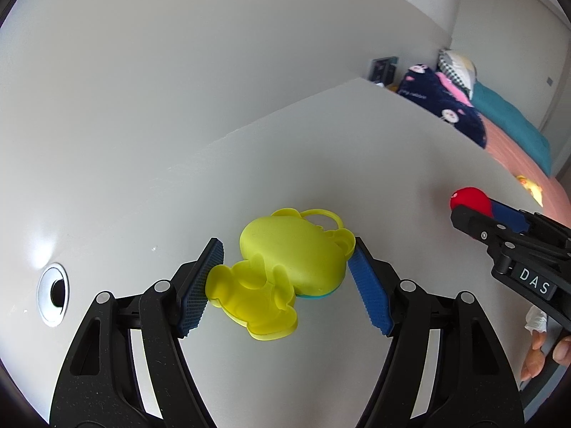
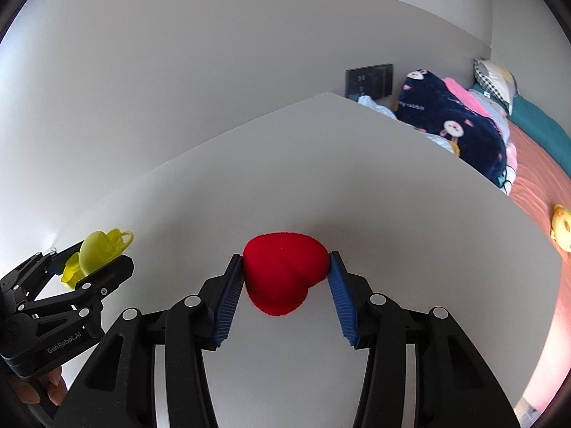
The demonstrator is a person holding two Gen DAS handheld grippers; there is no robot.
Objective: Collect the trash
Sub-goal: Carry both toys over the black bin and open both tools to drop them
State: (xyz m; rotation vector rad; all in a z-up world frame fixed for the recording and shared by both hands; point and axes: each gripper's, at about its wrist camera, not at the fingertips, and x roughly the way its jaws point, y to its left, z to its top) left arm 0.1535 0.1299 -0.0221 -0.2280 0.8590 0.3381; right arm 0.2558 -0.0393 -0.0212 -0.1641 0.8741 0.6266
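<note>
A yellow plastic animal-shaped toy with a ring on top sits between the blue pads of my left gripper, which is shut on it just over the white table. A red plush heart is squeezed between the pads of my right gripper, which is shut on it. In the left wrist view the right gripper reaches in from the right with the red heart at its tip. The left gripper with the yellow toy shows at the left of the right wrist view.
A round cable hole is set in the table's left part. A white wall backs the table. Past the table's right edge lies a bed with a dark blue blanket and a small yellow toy.
</note>
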